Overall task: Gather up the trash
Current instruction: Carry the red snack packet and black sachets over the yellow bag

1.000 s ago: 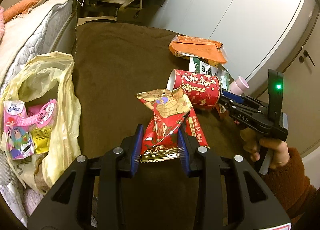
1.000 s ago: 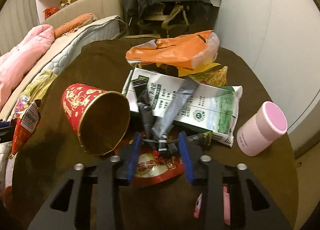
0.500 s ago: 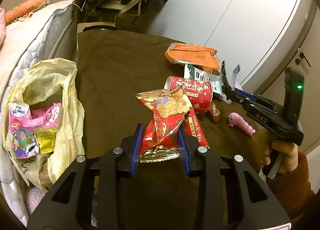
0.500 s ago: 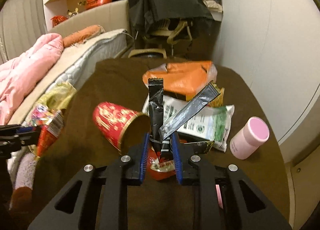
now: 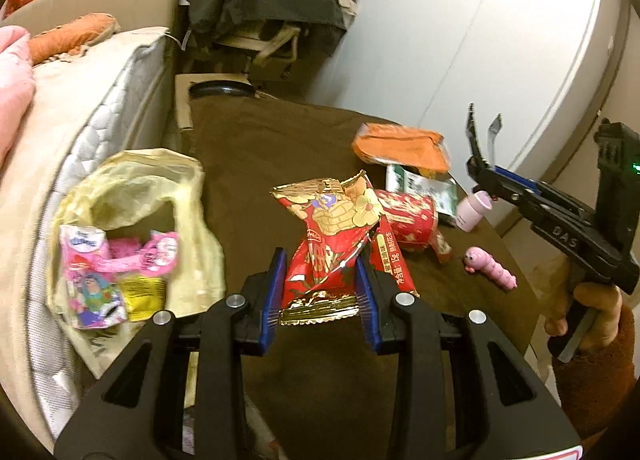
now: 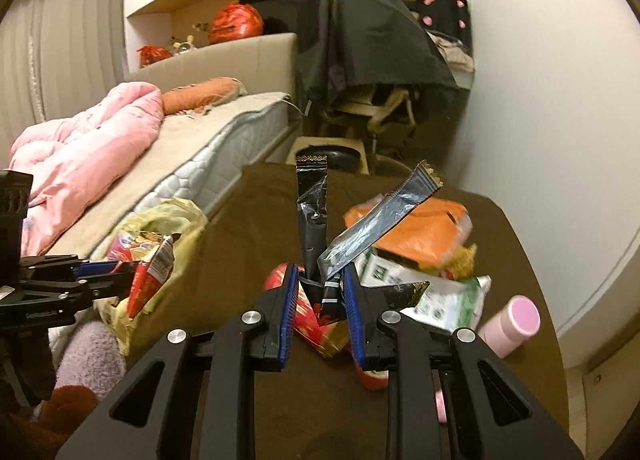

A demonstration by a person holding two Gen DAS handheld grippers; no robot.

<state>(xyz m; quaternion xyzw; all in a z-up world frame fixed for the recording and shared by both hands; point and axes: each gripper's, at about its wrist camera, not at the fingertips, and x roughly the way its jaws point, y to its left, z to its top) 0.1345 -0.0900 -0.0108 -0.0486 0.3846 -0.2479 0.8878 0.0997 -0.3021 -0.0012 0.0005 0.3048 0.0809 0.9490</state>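
The left gripper (image 5: 320, 292) pinched a red wrapper (image 5: 332, 244) in its jaws. The right gripper (image 6: 320, 296) clamped two dark sachets (image 6: 316, 228) above the worktop (image 5: 256, 164).

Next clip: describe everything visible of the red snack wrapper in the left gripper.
The red snack wrapper is crinkled glossy foil, red with gold trim and a yellow flower print. It stands upright, its gold crimped bottom edge clamped between the jaws of the left gripper, above the brown table. Its top flares open, torn.
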